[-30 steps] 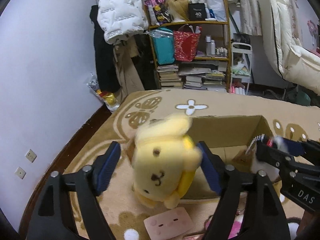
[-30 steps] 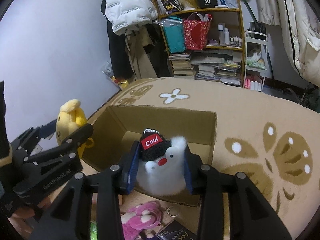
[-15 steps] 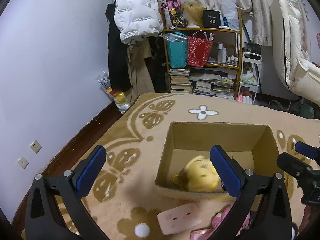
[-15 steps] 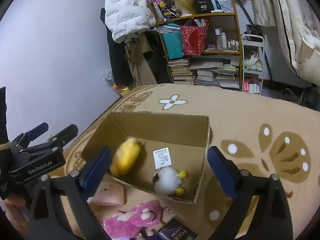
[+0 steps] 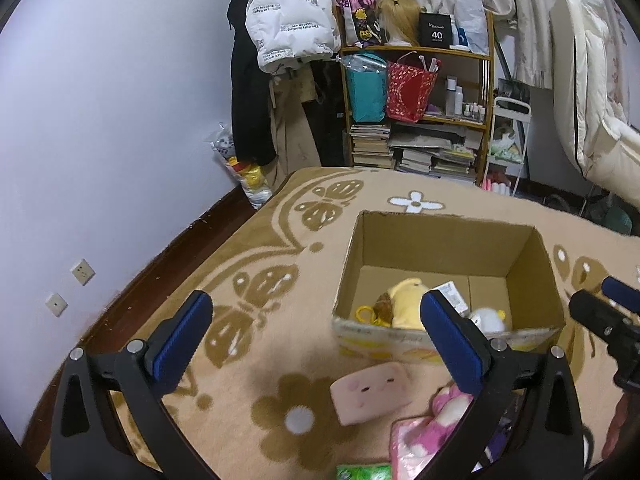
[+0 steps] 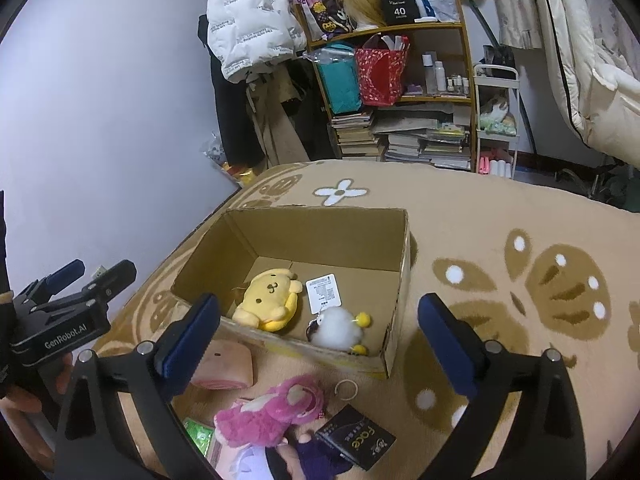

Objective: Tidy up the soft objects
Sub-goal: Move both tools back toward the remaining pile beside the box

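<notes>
Both grippers, left (image 5: 316, 340) and right (image 6: 318, 332), gape wide and empty above the rug; the pink plush (image 6: 272, 412) lies crosswise just below the right one, outside the box (image 6: 396, 320).

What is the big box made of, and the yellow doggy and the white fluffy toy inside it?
The box looks like plain brown cardboard: matte walls with fold creases. The yellow doggy seems to be short, smooth plush fabric, probably stuffed, with stitched or printed face dots. The white toy looks like long, fluffy fake fur, with small yellow pom-pom-like feet.
</notes>
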Demonstrator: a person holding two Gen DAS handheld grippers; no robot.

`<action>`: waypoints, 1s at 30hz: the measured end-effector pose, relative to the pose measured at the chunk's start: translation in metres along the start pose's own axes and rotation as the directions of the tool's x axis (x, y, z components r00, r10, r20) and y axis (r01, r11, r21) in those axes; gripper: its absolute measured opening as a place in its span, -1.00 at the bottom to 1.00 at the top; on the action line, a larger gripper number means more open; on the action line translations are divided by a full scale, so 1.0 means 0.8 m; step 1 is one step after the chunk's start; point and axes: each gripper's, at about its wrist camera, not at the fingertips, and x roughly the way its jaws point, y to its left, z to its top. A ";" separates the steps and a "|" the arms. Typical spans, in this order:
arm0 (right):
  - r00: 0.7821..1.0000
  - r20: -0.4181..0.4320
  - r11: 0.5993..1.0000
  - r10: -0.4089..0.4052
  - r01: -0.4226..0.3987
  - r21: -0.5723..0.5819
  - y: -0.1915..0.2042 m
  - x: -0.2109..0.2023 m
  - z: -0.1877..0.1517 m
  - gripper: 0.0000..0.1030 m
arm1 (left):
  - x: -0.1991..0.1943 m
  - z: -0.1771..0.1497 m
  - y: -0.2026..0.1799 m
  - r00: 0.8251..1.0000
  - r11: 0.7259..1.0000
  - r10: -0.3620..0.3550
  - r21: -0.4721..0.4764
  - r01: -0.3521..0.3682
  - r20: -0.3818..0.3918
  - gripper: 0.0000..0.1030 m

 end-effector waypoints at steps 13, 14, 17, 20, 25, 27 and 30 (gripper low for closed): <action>1.000 0.016 0.999 -0.024 0.024 0.037 0.009 -0.029 -0.023 1.00 | -0.029 -0.014 0.015 1.000 0.999 0.012 -0.035 -0.012 -0.010 0.99; 1.000 0.014 0.999 -0.026 0.025 0.035 0.009 -0.029 -0.024 1.00 | -0.028 -0.017 0.017 1.000 0.999 0.014 -0.039 -0.014 -0.014 0.99; 1.000 0.004 0.999 -0.022 0.022 0.039 0.010 -0.029 -0.026 1.00 | -0.025 -0.023 0.021 1.000 0.999 0.011 -0.042 -0.012 -0.027 0.99; 1.000 -0.009 0.999 -0.014 0.014 0.038 0.011 -0.028 -0.030 1.00 | -0.018 -0.030 0.022 0.999 0.999 0.001 -0.042 -0.002 -0.035 0.99; 0.999 -0.045 1.000 -0.008 0.008 0.011 0.018 -0.016 -0.038 1.00 | -0.004 -0.035 0.019 0.998 0.999 -0.002 -0.038 0.000 -0.068 0.99; 0.998 -0.066 1.000 0.000 0.001 0.006 0.018 -0.010 -0.042 1.00 | 0.002 -0.038 0.017 0.996 0.999 -0.004 -0.033 0.002 -0.084 0.99; 0.996 -0.084 1.000 0.003 -0.004 -0.004 0.019 -0.004 -0.045 1.00 | 0.010 -0.041 0.013 0.995 1.000 0.006 -0.010 -0.007 -0.098 0.99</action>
